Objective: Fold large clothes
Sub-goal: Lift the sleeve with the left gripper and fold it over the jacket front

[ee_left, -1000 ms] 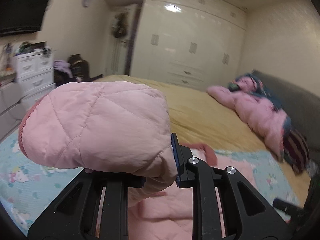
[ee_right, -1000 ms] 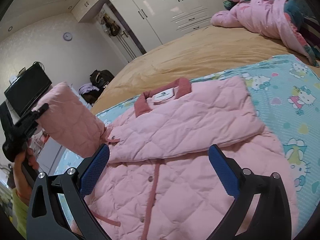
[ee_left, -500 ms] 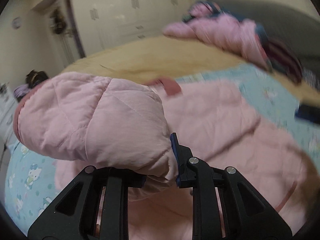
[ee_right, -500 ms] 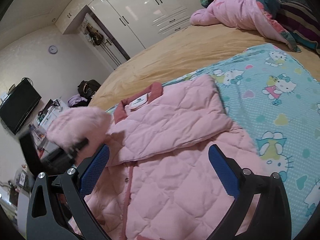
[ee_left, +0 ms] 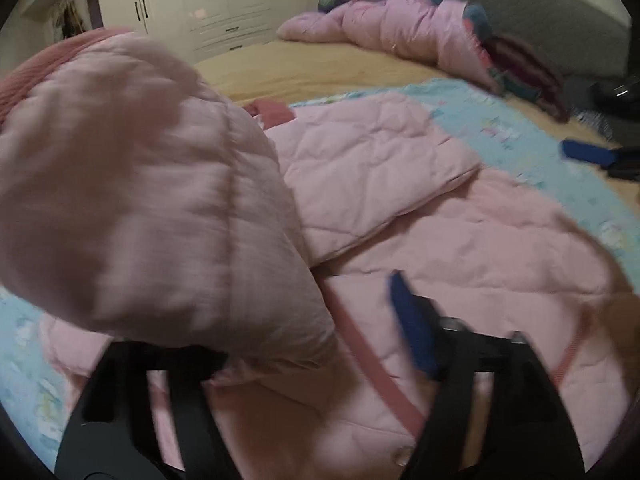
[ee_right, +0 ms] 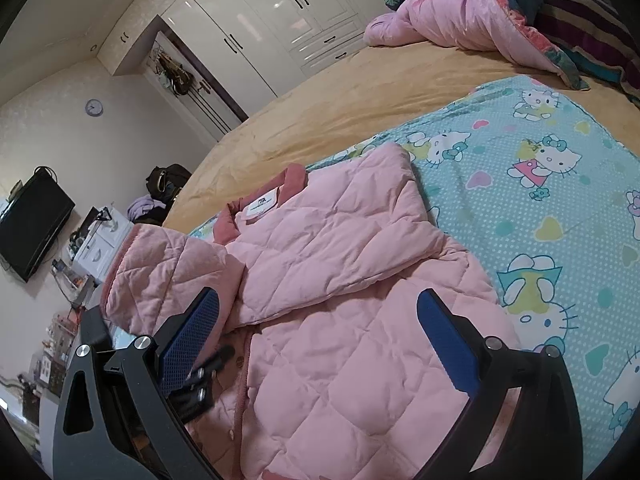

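I am spreading the left tool (ee_left: 304, 344), releasing the sleeve (ee_left: 140, 184) onto the pink quilted jacket (ee_right: 340, 300); right tool (ee_right: 320, 336) is hovering spread, empty, at its six o'clock.

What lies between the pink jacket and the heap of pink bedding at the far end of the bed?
In the right wrist view, between the pink jacket and the heap of pink bedding lie the cartoon-print sheet, then bare tan bedspread. Nothing else sits there.

White wardrobe (ee_right: 276, 12), wall clock (ee_right: 94, 107), black television (ee_right: 32, 220).
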Motion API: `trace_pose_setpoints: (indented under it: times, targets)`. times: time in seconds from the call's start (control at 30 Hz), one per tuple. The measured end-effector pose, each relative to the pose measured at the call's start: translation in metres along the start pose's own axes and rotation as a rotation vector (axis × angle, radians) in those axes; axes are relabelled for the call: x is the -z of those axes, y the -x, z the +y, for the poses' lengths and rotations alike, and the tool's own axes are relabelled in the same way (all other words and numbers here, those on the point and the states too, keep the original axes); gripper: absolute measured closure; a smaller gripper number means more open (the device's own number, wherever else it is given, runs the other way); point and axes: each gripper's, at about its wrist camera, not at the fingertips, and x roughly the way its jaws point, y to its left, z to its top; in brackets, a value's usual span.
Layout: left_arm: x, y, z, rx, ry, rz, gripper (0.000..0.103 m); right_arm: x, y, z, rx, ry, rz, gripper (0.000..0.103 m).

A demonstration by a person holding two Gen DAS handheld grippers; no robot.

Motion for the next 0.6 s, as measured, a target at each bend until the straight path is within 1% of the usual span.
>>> trace_pose_setpoints:
  times: [0.1,0.13,0.17,0.2,0.23,0.33,0.37,0.47,0.53,0.6]
  targets:
    - [0.004,0.016,-0.004,0.028,0.004,-0.048,0.020,0.001,-0.002,0.002,0.004,-0.002,0.004,0.004]
    - [0.005,0.023,-0.005,0.049,0.010,-0.064,0.017,0.001,-0.003,0.003,0.002,-0.006,0.009,0.004]
    - [0.006,0.028,-0.006,0.069,0.015,-0.076,0.012,0.001,-0.004,0.003,0.001,-0.009,0.011,0.004]
    - [0.009,0.035,-0.006,0.096,0.021,-0.089,0.009,0.001,-0.004,0.004,-0.003,-0.012,0.011,0.004]
    - [0.013,0.041,-0.006,0.116,0.030,-0.098,0.009,0.002,-0.004,0.005,-0.010,-0.014,0.013,0.004]
    - [0.021,0.050,-0.001,0.134,0.066,-0.100,0.009,0.002,-0.006,0.007,-0.011,-0.020,0.017,0.004]
    - [0.025,0.053,0.005,0.144,0.094,-0.098,0.009,0.003,-0.007,0.008,-0.012,-0.021,0.018,0.004]
    - [0.029,0.062,0.027,0.141,0.172,-0.103,0.009,0.004,-0.012,0.012,-0.034,-0.035,0.033,0.004]
    - [0.031,0.070,0.052,0.097,0.239,-0.111,0.009,0.007,-0.016,0.017,-0.045,-0.033,0.044,0.004]
    - [0.030,0.076,0.074,0.055,0.289,-0.129,0.009,0.008,-0.021,0.021,-0.075,-0.038,0.061,0.004]
